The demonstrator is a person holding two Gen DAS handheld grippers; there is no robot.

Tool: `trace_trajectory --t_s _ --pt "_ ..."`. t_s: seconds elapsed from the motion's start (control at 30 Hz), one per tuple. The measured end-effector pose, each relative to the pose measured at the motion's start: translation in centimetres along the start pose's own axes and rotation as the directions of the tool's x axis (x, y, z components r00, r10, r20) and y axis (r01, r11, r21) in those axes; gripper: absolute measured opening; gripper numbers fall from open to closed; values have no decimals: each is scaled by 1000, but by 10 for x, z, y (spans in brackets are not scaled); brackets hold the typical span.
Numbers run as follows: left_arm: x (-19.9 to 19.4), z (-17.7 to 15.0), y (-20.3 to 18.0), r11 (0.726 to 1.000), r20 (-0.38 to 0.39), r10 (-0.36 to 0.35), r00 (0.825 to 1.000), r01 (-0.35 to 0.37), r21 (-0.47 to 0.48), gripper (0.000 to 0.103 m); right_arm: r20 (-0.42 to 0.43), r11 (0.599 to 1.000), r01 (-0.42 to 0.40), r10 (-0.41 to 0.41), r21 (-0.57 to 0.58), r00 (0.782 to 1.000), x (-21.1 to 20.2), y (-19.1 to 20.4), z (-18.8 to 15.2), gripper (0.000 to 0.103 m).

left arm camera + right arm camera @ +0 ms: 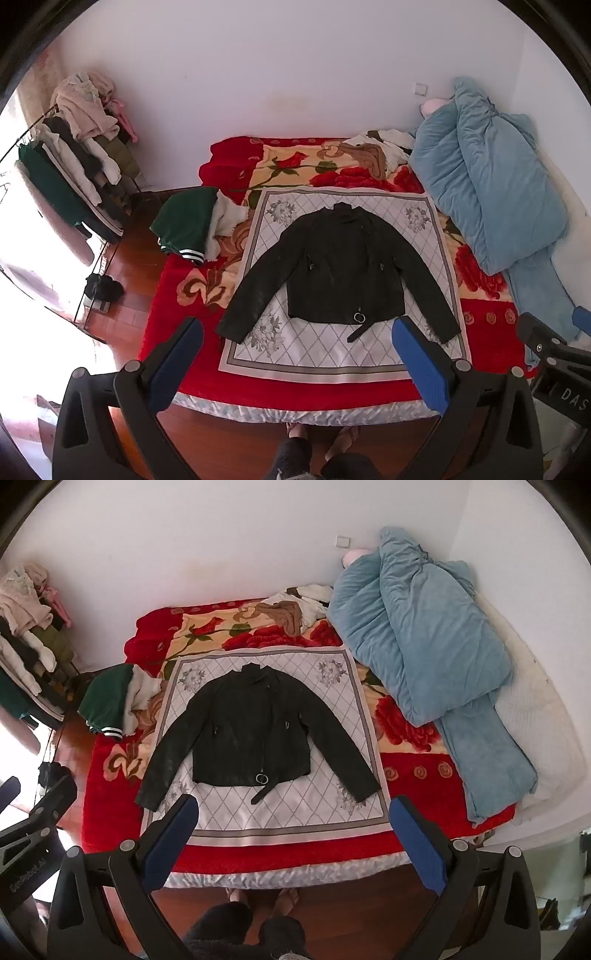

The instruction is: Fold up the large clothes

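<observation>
A black jacket (341, 269) lies flat and face up, sleeves spread, on a white diamond-patterned cloth (328, 350) on the bed. It also shows in the right wrist view (255, 738) on the same cloth (295, 816). My left gripper (297, 328) is open and empty, held high above the bed's near edge, well short of the jacket. My right gripper (293, 806) is open and empty too, at a similar height. Each gripper shows at the edge of the other's view: the right one (554, 347), the left one (33, 812).
The bed carries a red floral blanket (177, 321). A green and white garment pile (192, 225) sits at its left edge, a blue quilt (487, 184) along the right. A loaded clothes rack (74, 166) stands left on the wooden floor. The person's feet (321, 439) are at the bed's foot.
</observation>
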State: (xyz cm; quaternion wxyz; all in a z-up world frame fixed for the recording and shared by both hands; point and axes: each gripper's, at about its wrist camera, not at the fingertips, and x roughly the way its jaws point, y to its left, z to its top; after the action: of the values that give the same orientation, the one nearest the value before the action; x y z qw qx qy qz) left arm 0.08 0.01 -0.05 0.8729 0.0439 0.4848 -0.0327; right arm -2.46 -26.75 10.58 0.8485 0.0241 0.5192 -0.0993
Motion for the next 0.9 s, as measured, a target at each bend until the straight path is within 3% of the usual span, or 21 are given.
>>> trace_trajectory --t_s 0.9 --pt "-7 4 -10 1000 28 -2 1000 2 -4 103 11 1000 2 -2 1 1000 -9 -3 2 103"
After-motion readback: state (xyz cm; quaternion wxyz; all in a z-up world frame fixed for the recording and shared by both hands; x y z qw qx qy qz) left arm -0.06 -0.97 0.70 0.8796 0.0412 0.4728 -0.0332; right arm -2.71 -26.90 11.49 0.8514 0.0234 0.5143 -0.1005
